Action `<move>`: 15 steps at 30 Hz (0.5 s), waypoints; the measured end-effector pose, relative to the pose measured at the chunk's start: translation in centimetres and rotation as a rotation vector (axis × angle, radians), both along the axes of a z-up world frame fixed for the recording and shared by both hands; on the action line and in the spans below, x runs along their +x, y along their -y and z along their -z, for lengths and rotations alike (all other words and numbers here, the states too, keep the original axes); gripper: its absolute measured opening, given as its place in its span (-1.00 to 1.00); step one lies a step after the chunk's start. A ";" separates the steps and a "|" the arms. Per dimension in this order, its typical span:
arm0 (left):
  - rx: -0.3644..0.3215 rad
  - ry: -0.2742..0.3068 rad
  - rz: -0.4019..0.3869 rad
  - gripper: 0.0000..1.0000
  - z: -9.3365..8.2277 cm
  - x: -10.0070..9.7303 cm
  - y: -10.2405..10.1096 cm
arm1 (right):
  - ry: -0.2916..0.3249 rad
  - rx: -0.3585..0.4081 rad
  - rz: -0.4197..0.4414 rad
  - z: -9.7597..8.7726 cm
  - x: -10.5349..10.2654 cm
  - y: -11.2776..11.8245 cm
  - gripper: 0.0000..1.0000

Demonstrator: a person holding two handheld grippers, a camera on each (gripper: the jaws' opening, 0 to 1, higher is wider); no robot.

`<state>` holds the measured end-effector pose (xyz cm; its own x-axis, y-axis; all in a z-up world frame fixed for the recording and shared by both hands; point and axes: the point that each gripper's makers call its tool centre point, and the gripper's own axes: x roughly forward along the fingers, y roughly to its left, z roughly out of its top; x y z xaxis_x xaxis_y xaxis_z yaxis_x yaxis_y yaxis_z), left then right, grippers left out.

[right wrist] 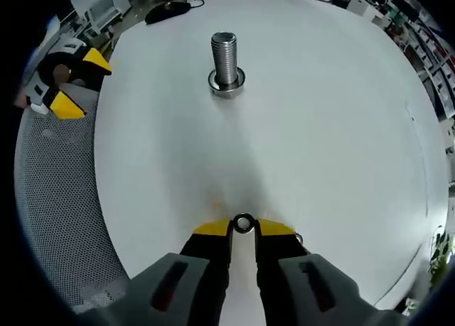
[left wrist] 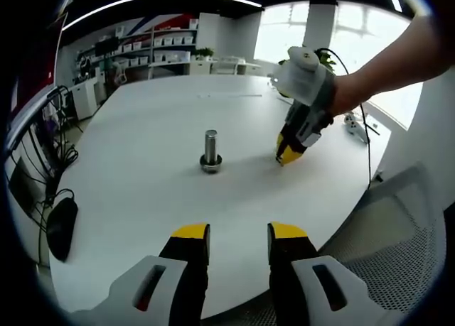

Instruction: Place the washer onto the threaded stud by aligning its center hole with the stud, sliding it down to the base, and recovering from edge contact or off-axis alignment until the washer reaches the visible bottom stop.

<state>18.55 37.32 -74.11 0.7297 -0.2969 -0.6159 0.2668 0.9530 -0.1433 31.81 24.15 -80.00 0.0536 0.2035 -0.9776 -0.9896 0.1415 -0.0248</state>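
One washer (right wrist: 243, 224) between right gripper (right wrist: 243, 229) tips, no writing legible.

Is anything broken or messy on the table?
Nothing stands out. The stud stands upright on the white table, and the right gripper pinches a small washer at its tips. The left gripper is open, holding nothing.

The threaded stud (right wrist: 225, 56) is showing bright, ridged metal; the washer (right wrist: 243, 223) is gleaming as metal too. The table (right wrist: 320, 127) is looking smooth, matt white, and the chair (right wrist: 60, 191) is showing grey mesh fabric.
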 end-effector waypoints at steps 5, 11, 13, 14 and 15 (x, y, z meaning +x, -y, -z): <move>-0.003 0.002 0.002 -0.39 -0.1 0.0 0.0 | 0.007 -0.011 0.014 0.0 0.0 -0.1 -0.71; -0.005 0.002 0.003 -0.39 -0.1 0.0 0.1 | 0.021 -0.025 0.025 0.1 -0.1 -0.1 -0.71; -0.005 0.008 0.000 -0.38 -0.2 0.1 0.0 | 0.033 -0.024 0.028 0.1 -0.1 -0.1 -0.71; -0.006 0.010 -0.001 -0.38 -0.2 0.1 0.0 | 0.040 -0.023 0.031 0.0 -0.2 -0.1 -0.71; -0.011 0.009 -0.003 -0.38 -0.3 0.0 0.0 | 0.048 -0.019 0.029 0.0 -0.2 -0.1 -0.71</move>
